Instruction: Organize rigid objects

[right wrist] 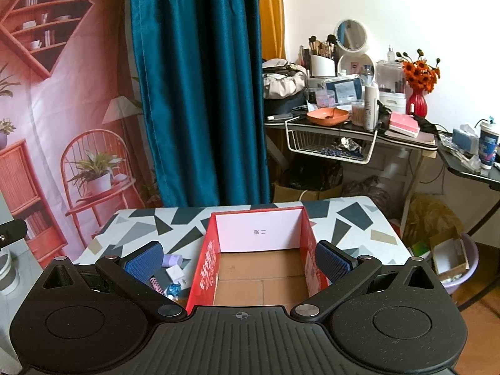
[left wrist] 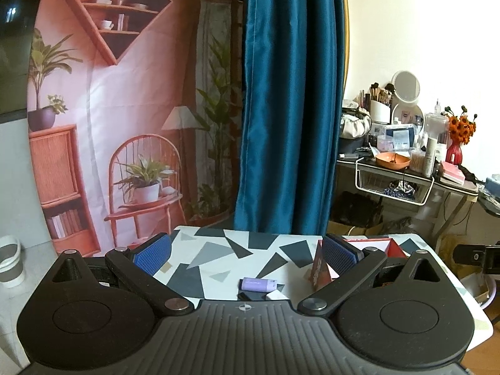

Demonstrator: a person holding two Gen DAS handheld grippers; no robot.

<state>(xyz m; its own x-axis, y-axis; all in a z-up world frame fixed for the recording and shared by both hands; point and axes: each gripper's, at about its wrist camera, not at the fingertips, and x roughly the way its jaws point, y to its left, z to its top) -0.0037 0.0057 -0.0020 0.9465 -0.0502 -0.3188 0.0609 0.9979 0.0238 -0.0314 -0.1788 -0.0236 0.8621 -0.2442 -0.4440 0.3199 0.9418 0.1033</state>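
A red cardboard box [right wrist: 206, 265], open on top with a bare brown bottom, stands on the patterned table [right wrist: 353, 228]. My right gripper [right wrist: 239, 262] is open and empty, its blue pads either side of the box. Left of the box lie a lilac case [right wrist: 172, 260], a white square item [right wrist: 175, 272], a pink checkered item [right wrist: 156, 282] and a small blue item [right wrist: 173, 290]. My left gripper [left wrist: 247, 253] is open and empty above the table [left wrist: 218, 250], with the lilac case [left wrist: 257, 283], a black item [left wrist: 250, 296] and a white item [left wrist: 276, 296] below it. The red box [left wrist: 318, 268] is at its right.
A blue curtain [right wrist: 200, 87] and a printed backdrop [right wrist: 62, 93] hang behind the table. A cluttered vanity desk [right wrist: 343, 125] with a wire basket stands at the back right. A lilac bin [right wrist: 456, 265] sits on the floor right of the table.
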